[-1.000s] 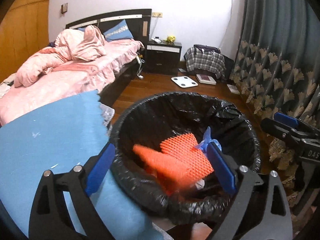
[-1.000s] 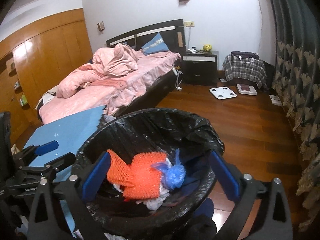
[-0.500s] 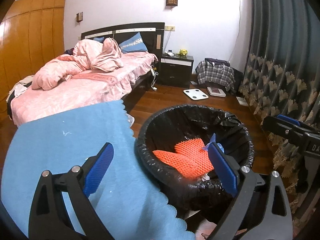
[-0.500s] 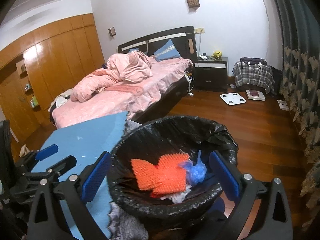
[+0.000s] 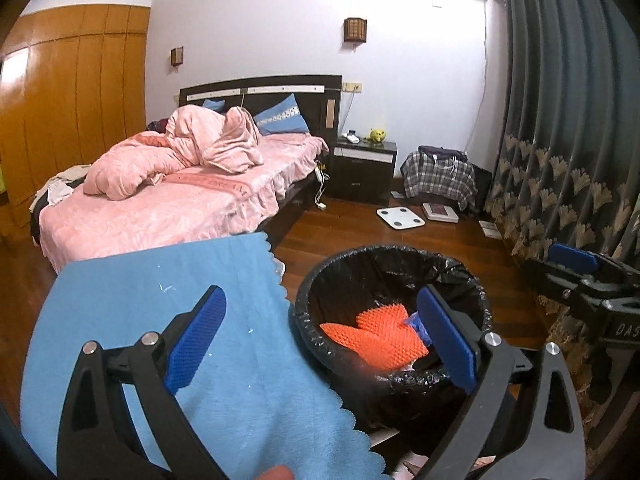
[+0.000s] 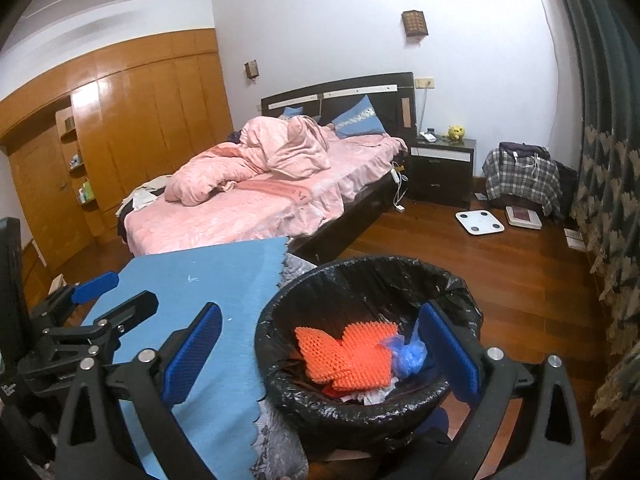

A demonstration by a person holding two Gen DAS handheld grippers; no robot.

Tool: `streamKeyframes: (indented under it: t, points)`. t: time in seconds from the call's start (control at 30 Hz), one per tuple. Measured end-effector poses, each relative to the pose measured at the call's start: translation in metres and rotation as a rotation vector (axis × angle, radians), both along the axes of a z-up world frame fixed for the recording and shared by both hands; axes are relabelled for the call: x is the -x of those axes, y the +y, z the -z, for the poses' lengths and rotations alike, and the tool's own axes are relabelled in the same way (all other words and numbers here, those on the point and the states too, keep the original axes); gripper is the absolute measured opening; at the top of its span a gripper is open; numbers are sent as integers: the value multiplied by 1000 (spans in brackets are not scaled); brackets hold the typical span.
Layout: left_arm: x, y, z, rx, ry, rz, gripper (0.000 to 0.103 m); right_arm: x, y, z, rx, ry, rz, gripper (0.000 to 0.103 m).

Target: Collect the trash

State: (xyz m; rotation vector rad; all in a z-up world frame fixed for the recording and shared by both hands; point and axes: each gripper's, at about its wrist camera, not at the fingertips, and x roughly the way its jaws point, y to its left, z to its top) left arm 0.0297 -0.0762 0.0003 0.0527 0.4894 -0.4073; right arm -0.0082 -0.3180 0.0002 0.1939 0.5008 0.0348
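Observation:
A black-lined trash bin [image 5: 384, 256] [image 6: 360, 268] stands on the floor beside a blue cloth [image 5: 168, 304] [image 6: 208, 280]. Inside lie orange foam netting [image 5: 380, 332] [image 6: 352, 352], a crumpled blue plastic bag [image 6: 408, 354] and white scraps. My left gripper [image 5: 320, 340] hangs open above the cloth's edge and the bin's near rim, nothing between its fingers. Wide open as well, my right gripper [image 6: 320, 352] hovers over the bin. The right gripper also shows at the right edge of the left wrist view, the left one at the left edge of the right wrist view.
A bed with a pink quilt [image 5: 180, 184] [image 6: 260, 184] stands behind the cloth. A dark nightstand [image 5: 364, 168], a checked bag [image 6: 520, 176], a white scale [image 5: 400, 216] and a patterned curtain [image 5: 560, 168] border the wooden floor. A wooden wardrobe [image 6: 120, 128] fills the left.
Both grippers have pulled up and back from the bin, so it looks smaller and lower. The orange netting has settled inside the bin. More blue cloth shows under the left gripper.

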Motion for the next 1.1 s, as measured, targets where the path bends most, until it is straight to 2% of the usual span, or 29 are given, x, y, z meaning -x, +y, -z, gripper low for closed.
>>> streamKeyframes:
  t: [0.3,1.1]
  points:
    - [18,8,-19,17,-42,-13,94,11,11,-14,16,-32,-21,97]
    - [33,12,-30,20,-60,-19,95,15,18,-22,24,-36,-36,97]
